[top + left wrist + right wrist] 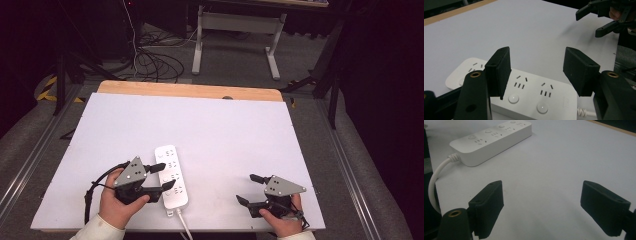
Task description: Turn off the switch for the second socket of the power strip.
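A white power strip [176, 195] with several sockets and round buttons lies on the white table [225, 135], left of centre near the front edge. My left gripper [167, 175] reaches over it from the left. In the left gripper view the strip [531, 95] runs crosswise below my left gripper [537, 65], whose jaws stand open with nothing pinched. My right gripper [245, 187] rests open at the front right, apart from the strip. In the right gripper view the strip [491, 140] lies far off at upper left of my right gripper [541, 195].
The strip's white cable [184, 227] runs off the table's front edge and curves at the left [434, 182] in the right gripper view. A wooden rim [190, 90] borders the table's far side. A desk frame [235, 30] and floor cables [155, 60] lie beyond.
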`<state>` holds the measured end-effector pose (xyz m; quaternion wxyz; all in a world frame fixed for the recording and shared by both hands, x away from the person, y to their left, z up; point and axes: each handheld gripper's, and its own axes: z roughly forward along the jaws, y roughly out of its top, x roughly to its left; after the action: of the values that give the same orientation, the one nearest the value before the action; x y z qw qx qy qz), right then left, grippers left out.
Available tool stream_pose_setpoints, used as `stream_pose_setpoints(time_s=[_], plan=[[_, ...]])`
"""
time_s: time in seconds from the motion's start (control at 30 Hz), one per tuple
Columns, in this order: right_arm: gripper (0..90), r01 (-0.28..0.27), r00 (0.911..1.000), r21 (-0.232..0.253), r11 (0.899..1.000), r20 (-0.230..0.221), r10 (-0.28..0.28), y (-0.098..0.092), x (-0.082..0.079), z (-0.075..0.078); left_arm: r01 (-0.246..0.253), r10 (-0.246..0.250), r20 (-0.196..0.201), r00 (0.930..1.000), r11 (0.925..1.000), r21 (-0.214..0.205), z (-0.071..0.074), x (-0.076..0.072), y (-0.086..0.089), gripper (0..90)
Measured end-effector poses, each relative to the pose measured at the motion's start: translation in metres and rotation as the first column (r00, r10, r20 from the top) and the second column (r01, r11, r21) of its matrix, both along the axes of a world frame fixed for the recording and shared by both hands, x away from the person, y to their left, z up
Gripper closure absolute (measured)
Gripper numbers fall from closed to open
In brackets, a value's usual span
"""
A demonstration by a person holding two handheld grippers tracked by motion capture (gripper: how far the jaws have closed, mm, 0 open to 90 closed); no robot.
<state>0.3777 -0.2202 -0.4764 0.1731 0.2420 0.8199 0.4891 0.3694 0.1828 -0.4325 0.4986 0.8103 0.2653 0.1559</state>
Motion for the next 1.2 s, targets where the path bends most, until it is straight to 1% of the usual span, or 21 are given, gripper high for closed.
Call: stream_pose_setpoints(time_s=[0.13, 0.2, 0.37, 0.4, 0.43, 0.47, 0.53, 0.57, 0.6, 0.63, 0.67, 0.73, 0.77, 0.8, 0.83, 0.9, 0.97, 1.0, 1.03, 1.07, 1.2], plan=[[18.9, -0.001, 1.0000, 0.001, 1.000, 0.001, 0.001, 0.000, 0.000, 0.000, 0.009, -0.009, 0.001, 1.0000, 1.0000, 0.001, -0.001, 0.003, -0.005, 40.1], [18.9, 0.002, 1.0000, 0.000, 1.000, 0.000, -0.002, 0.000, 0.000, 0.000, 0.018, -0.018, -0.007, 0.9998, 0.9998, 0.002, -0.002, 0.004, -0.010, 40.3], [18.9, 0.000, 1.0000, 0.002, 1.000, -0.001, 0.000, 0.000, 0.000, 0.000, 0.013, -0.013, -0.007, 0.9999, 0.9999, 0.006, -0.002, 0.005, -0.010, 41.9], [18.9, 0.000, 1.0000, 0.002, 1.000, -0.001, 0.000, 0.000, 0.000, 0.000, 0.013, -0.013, -0.015, 0.9998, 0.9999, 0.007, -0.003, 0.007, -0.010, 42.9], [18.9, -0.001, 1.0000, 0.001, 1.000, -0.001, 0.001, 0.000, 0.000, 0.000, 0.013, -0.013, -0.015, 0.9998, 0.9999, 0.007, -0.003, 0.007, -0.010, 44.7], [18.9, -0.001, 1.0000, 0.001, 1.000, -0.001, 0.001, 0.000, 0.000, 0.000, 0.005, -0.004, -0.027, 0.9996, 0.9999, 0.016, -0.003, 0.009, -0.009, 47.5], [18.9, -0.001, 1.0000, -0.002, 1.000, 0.000, 0.001, 0.000, 0.000, 0.000, -0.011, 0.011, -0.041, 0.9991, 0.9998, 0.020, -0.004, 0.012, -0.008, 52.0], [18.9, -0.002, 1.0000, -0.001, 1.000, 0.000, 0.002, 0.000, 0.000, 0.000, -0.015, 0.016, -0.057, 0.9982, 0.9997, 0.018, -0.004, 0.014, -0.008, 54.3], [18.9, -0.002, 1.0000, -0.001, 1.000, -0.001, 0.002, 0.000, 0.000, 0.000, -0.015, 0.016, -0.057, 0.9982, 0.9997, 0.018, -0.004, 0.014, -0.008, 57.7], [18.9, -0.002, 1.0000, -0.002, 1.000, -0.001, 0.002, 0.000, 0.000, 0.000, -0.018, 0.020, -0.084, 0.9962, 0.9996, 0.021, -0.005, 0.017, -0.008, 61.2], [18.9, -0.003, 1.0000, -0.002, 1.000, -0.001, 0.003, 0.000, 0.000, 0.000, -0.021, 0.024, -0.097, 0.9950, 0.9995, 0.024, -0.006, 0.017, -0.009, 64.2], [18.9, -0.004, 1.0000, -0.001, 1.000, -0.001, 0.004, 0.000, 0.000, 0.000, -0.015, 0.018, -0.111, 0.9937, 0.9994, 0.033, -0.007, 0.019, -0.009, 71.4], [18.9, -0.004, 1.0000, -0.001, 1.000, -0.001, 0.004, 0.000, 0.000, 0.000, -0.015, 0.018, -0.111, 0.9937, 0.9994, 0.033, -0.007, 0.019, -0.009, 74.2], [18.9, -0.003, 1.0000, -0.003, 1.000, -0.002, 0.003, 0.000, 0.000, 0.000, -0.013, 0.019, -0.114, 0.9933, 0.9986, 0.051, -0.008, 0.021, -0.009, 76.9], [19.0, -0.004, 1.0000, -0.002, 1.000, -0.004, 0.004, 0.000, 0.000, 0.000, -0.016, 0.023, -0.125, 0.9919, 0.9985, 0.052, -0.008, 0.021, -0.009, 79.2], [19.2, -0.006, 1.0000, 0.000, 1.000, -0.005, 0.006, 0.000, 0.000, -0.001, -0.017, 0.024, -0.129, 0.9914, 0.9984, 0.054, -0.008, 0.021, -0.009, 83.7], [19.3, -0.008, 1.0000, -0.003, 1.000, -0.002, 0.008, 0.000, 0.000, 0.000, -0.010, 0.020, -0.138, 0.9903, 0.9975, 0.070, -0.008, 0.023, -0.008, 88.4], [19.4, -0.008, 1.0000, -0.003, 1.000, -0.002, 0.008, 0.000, 0.000, 0.000, -0.009, 0.020, -0.154, 0.9879, 0.9974, 0.071, -0.008, 0.024, -0.008, 89.6], [19.5, -0.008, 1.0000, -0.004, 1.000, -0.002, 0.008, 0.000, 0.000, 0.000, -0.014, 0.027, -0.159, 0.9869, 0.9969, 0.078, -0.008, 0.024, -0.008, 89.8], [19.4, -0.008, 1.0000, -0.004, 1.000, -0.002, 0.008, 0.000, 0.000, 0.000, -0.014, 0.028, -0.159, 0.9869, 0.9959, 0.089, -0.008, 0.025, -0.007, 89.8], [19.4, -0.009, 1.0000, -0.004, 1.000, -0.002, 0.009, 0.000, 0.000, 0.000, -0.019, 0.036, -0.167, 0.9853, 0.9949, 0.099, -0.008, 0.026, -0.008, 89.9]])
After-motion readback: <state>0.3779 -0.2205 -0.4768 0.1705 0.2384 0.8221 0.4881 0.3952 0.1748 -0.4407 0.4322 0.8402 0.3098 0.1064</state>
